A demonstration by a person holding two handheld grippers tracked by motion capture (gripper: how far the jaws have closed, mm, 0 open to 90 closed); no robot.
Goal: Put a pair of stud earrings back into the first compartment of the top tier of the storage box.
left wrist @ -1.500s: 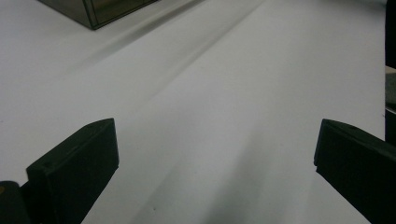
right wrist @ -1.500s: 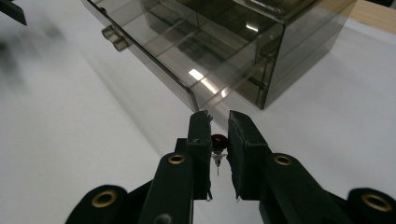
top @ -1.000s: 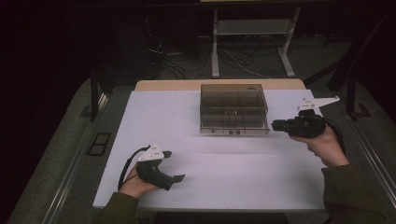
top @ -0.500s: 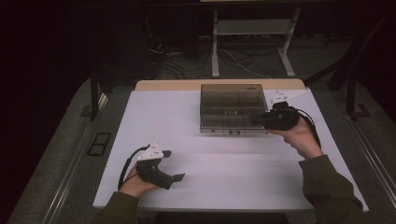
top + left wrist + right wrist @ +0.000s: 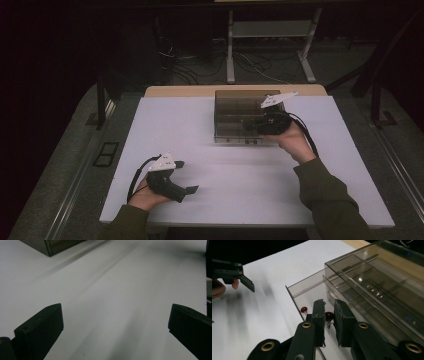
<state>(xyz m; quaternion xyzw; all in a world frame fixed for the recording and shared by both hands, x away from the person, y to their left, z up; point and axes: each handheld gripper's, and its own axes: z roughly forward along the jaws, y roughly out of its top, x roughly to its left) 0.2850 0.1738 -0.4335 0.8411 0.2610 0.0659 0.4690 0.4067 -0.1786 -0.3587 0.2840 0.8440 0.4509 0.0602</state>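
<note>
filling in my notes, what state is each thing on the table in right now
clear plastic compartment box: upright on the white table, lid appears raised, front section exposed
dark red pins: two lying loose in the box's front section
right gripper: jaws shut, tips over the box by one pin; whether they pinch it is unclear
left gripper: jaws open, nothing between them, resting low at the table's near edge

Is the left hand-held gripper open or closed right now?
Open. In the left gripper view, the left hand-held gripper has its two black jaws standing far apart, with bare white table between them and nothing held.
</note>
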